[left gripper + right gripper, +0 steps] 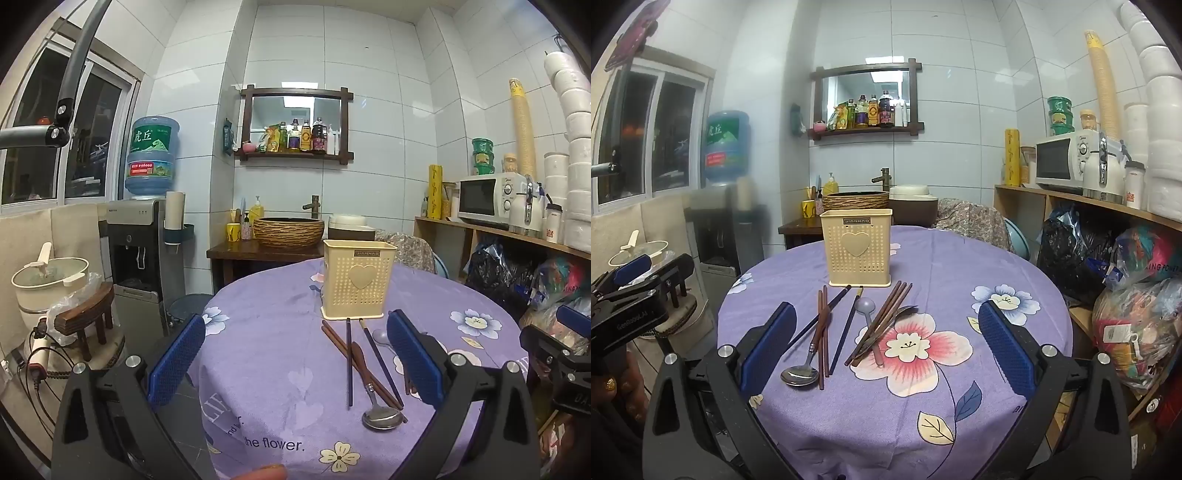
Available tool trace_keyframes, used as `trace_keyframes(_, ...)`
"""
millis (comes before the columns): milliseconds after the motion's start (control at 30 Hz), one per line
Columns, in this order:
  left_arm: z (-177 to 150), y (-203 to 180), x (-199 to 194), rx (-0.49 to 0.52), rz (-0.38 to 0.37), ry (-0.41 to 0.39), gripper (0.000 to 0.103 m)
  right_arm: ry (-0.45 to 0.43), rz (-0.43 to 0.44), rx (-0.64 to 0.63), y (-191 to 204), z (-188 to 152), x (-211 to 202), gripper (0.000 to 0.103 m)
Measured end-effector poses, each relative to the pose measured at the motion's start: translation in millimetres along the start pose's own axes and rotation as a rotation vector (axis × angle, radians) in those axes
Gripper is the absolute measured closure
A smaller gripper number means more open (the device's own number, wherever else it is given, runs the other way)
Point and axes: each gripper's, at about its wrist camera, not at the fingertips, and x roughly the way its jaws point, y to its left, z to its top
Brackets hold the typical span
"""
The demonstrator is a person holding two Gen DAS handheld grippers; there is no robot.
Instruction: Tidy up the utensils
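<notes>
A round table (960,258) under a purple flowered cloth carries everything. Toward its far side stands one cream plastic utensil holder (857,248), upright, square-sided, its front pierced with rows of small holes around a raised heart, a dark label at the rim.

On the cloth just in front of the holder lie the loose utensils in two clusters. In the left cluster I count one metal spoon (800,374) with a brown handle, bowl nearest me; two brown chopsticks (822,332) lying side by side and touching the spoon's handle; and two dark blue chopsticks (846,332), one crossing under the brown pair, the other beside them, well clear of the spoon bowl. Further right sits one small grey plastic spoon (865,306), bowl toward the holder. Against it lies the right cluster: a bundle of brown chopsticks (882,321), at least three, fanned and overlapping so I cannot count them surely, with what may be another metal spoon bowl showing behind them.

The left gripper (295,363) hangs over the near left edge of the table, blue pads spread wide with nothing between them. The right gripper (886,343) hangs above the near side, pads likewise wide apart, framing both clusters without touching them.
</notes>
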Motion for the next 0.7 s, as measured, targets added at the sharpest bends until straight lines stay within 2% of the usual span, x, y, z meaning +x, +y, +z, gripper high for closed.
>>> trace_keyframes(700, -3.1, 1.6, 2.3, 0.002, 0.0, 0.001, 0.005, 0.001, 0.0, 0.0, 0.2, 0.4, 0.1, 0.006)
